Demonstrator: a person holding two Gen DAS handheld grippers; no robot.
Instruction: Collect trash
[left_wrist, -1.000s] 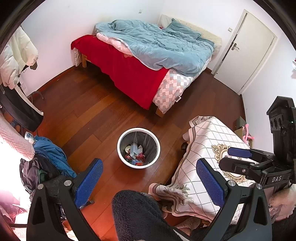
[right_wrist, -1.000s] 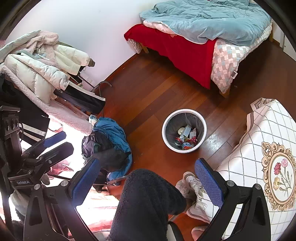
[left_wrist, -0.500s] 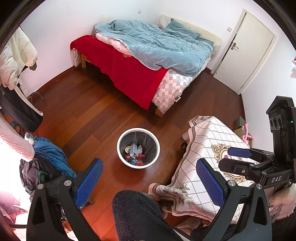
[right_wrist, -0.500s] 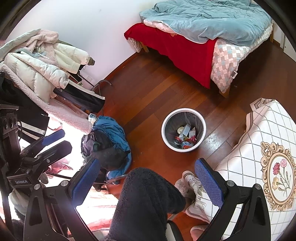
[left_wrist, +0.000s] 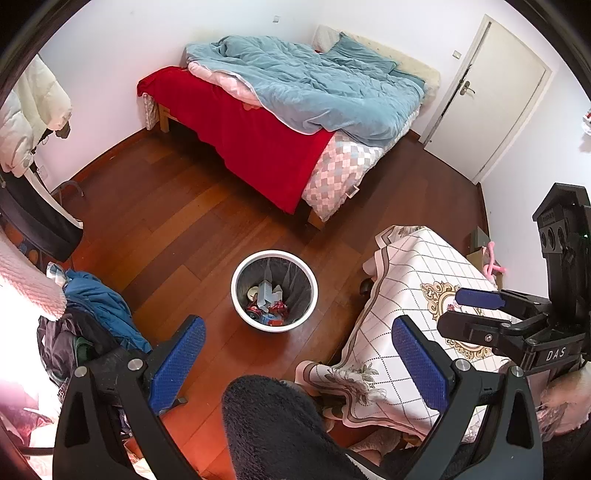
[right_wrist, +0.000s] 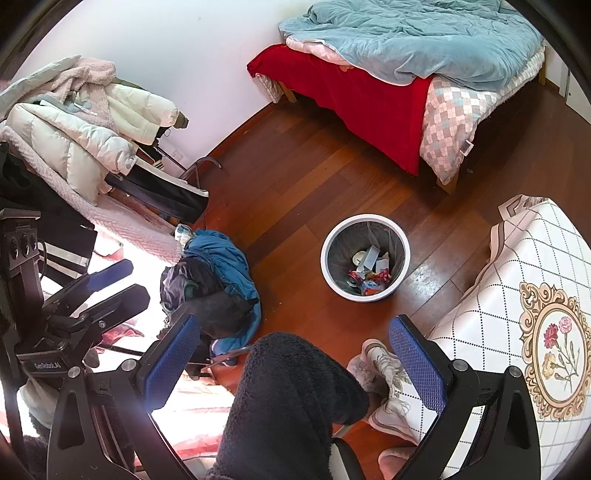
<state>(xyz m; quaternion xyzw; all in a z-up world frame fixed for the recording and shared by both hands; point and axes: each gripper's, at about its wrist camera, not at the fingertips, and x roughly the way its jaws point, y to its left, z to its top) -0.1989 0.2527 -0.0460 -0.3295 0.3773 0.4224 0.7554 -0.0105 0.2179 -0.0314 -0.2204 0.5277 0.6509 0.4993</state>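
Nearest to me, my left claw (left_wrist: 297, 350) is released, its blue pads spread wide with nothing between them, and my right claw (right_wrist: 295, 349) is likewise released and empty; I judge both are held high and apart like this because there is nothing to carry at present and I want a clear look down. Just below the cameras sits my knee (right_wrist: 291, 391) in dark fleece, so I am seated above the floor (left_wrist: 177, 236). To the right is the bench (left_wrist: 402, 295) under its quilted cover, its top bare as far as I can see. Out on the floor, between knee and bed (left_wrist: 288, 122), stands the bin (left_wrist: 274, 291), upright, with the trash (right_wrist: 369, 275) lying in its bottom: cans, a wrapper, some card. A heap of clothes (right_wrist: 214, 280) lies left of it. I see no loose trash on the floor, so the collecting looks done or nearly so.
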